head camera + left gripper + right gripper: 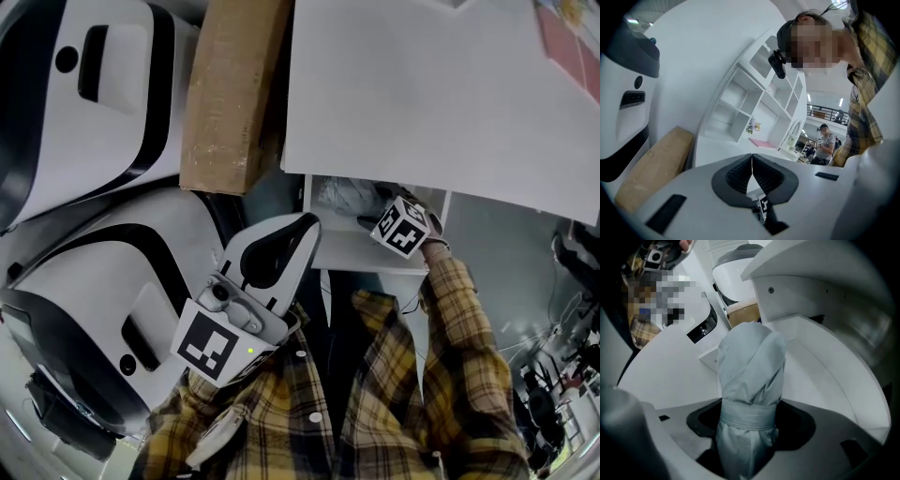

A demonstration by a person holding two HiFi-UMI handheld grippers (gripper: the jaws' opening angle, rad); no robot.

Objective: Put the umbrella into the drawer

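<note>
A folded pale grey umbrella (pixel 750 380), bound by a strap, stands between the jaws of my right gripper (pixel 750 427), which is shut on it. In the head view the umbrella (pixel 345 195) lies inside the open white drawer (pixel 370 253) under the white desk top, with the right gripper (pixel 380 220) reaching in. My left gripper (pixel 305 223) hangs just left of the drawer, its black pads (pixel 740 176) pressed together with nothing between them; the left gripper (pixel 752 161) points up toward a white shelf unit.
A white desk top (pixel 431 94) overhangs the drawer. A brown cardboard box (pixel 230 94) leans at its left. Large white-and-black machine shells (pixel 94 103) crowd the left side. The person's plaid sleeve (pixel 459 337) runs to the right gripper. Another person (pixel 826 140) stands far off.
</note>
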